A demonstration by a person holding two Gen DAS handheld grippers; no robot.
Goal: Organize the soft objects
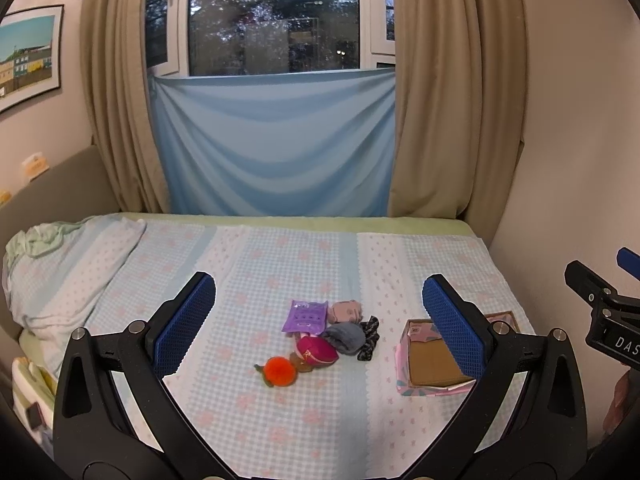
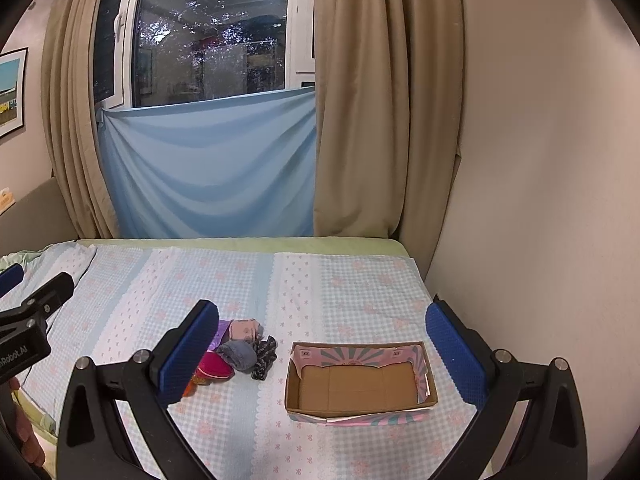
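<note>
Both the left hand-held gripper point(image 1: 320, 320) and the right hand-held gripper point(image 2: 322, 344) hover wide open, empty. The small soft pile point(image 1: 320, 336) lies on the checked bed point(image 1: 280, 420), beside the empty patterned cardboard box point(image 2: 360, 384). Nothing is sorted yet; next, I think, grasp one item.

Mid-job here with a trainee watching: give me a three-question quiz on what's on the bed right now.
1. True or false: the cardboard box already holds a soft item.
2. Which item lies nearest the camera in the left wrist view? A) purple packet B) orange pompom C) grey sock bundle
3. Fill in: both the left hand-held gripper and the right hand-held gripper are ____.

Key: 1 false, the box is empty; 2 B; 3 open.
</note>
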